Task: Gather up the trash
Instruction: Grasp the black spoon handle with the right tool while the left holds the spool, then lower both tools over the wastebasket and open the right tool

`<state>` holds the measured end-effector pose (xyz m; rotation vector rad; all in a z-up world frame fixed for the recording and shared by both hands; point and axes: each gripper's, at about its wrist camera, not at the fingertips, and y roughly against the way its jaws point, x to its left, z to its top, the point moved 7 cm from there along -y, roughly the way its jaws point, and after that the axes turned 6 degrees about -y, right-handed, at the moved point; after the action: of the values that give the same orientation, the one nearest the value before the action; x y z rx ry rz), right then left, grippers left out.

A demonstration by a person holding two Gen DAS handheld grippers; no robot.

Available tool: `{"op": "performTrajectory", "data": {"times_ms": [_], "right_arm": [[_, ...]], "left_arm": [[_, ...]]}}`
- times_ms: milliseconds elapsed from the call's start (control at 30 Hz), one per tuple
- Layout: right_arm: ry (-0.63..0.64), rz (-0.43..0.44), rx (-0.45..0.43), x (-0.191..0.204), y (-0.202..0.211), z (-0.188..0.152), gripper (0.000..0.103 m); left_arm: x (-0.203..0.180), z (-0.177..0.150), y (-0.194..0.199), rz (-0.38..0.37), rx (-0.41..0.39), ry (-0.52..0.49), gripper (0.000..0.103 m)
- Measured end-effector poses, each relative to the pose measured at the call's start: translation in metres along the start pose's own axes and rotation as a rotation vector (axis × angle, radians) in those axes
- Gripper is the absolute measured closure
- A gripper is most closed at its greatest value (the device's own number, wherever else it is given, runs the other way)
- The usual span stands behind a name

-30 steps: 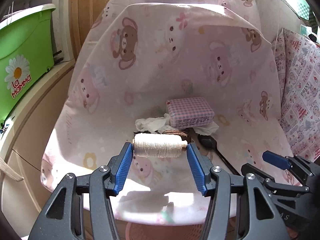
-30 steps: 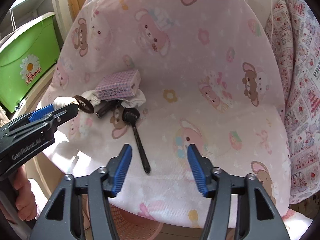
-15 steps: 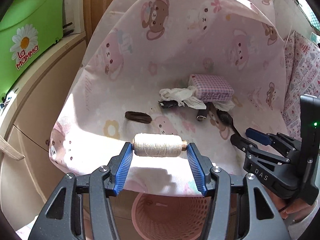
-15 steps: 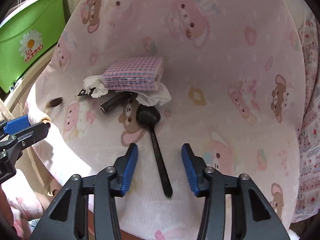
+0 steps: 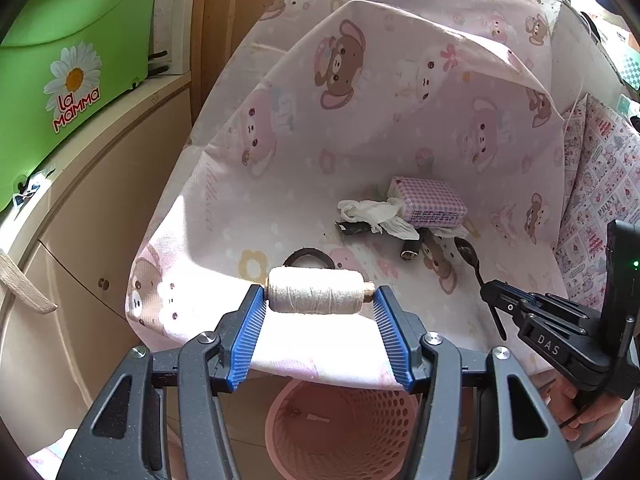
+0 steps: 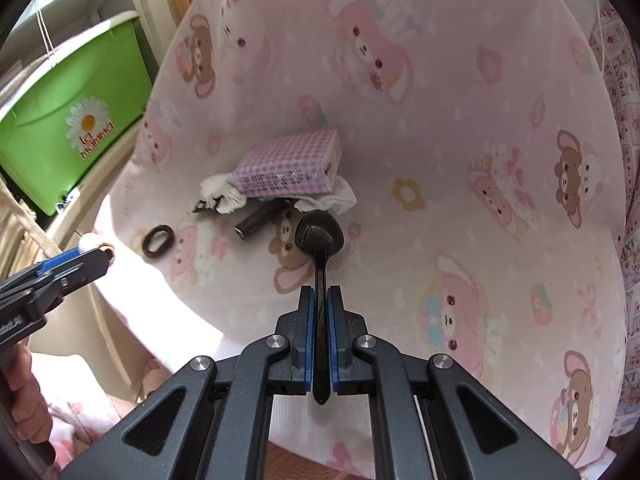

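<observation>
The right hand-held gripper [image 6: 319, 300] has just clamped the black spoon [image 6: 319, 236]; the left [image 5: 320, 300] holds a thread spool [image 5: 316, 291] above the pink basket [image 5: 340, 432].

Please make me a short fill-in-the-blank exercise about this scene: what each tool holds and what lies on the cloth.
1. The left tool holds a spool of pale ____ by its two ends.
2. The right tool is shut on the handle of a black ____.
3. Below the edge of the pink cloth stands a pink ____ with holes in its wall.
4. The checked packet lies on crumpled white ____.

Missing words: thread; spoon; basket; tissue
</observation>
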<state>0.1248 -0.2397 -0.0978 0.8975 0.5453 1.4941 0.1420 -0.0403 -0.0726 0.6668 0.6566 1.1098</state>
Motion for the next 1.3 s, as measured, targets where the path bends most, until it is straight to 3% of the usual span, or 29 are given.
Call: {"op": "performTrajectory", "data": {"times_ms": [267, 600, 667, 767, 1000, 1300], "right_arm": [[0.022, 0.03, -0.03, -0.001, 0.027, -0.002, 0.096], [0.063, 0.116, -0.006, 0.032, 0.042, -0.033, 0.096], [0.107, 0.13, -0.012, 0.043, 0.048, -0.042, 0.096], [0.156, 0.154, -0.006, 0.057, 0.053, -0.053, 0.096], [0.187, 0.195, 0.074, 0.073, 0.047, -0.076, 0.096], [0.249, 0.192, 0.156, 0.088, 0.035, -0.103, 0.096]], "left_arm": [[-0.002, -0.003, 0.017, 0.028, -0.027, -0.031, 0.049], [-0.012, -0.013, 0.031, -0.019, -0.017, -0.07, 0.049], [-0.007, -0.015, 0.028, -0.003, -0.003, -0.06, 0.049], [-0.003, -0.02, 0.027, -0.037, 0.019, -0.031, 0.049], [-0.009, -0.041, 0.023, -0.031, 0.098, -0.076, 0.049], [-0.012, -0.068, 0.005, -0.125, 0.245, -0.028, 0.049]]}}
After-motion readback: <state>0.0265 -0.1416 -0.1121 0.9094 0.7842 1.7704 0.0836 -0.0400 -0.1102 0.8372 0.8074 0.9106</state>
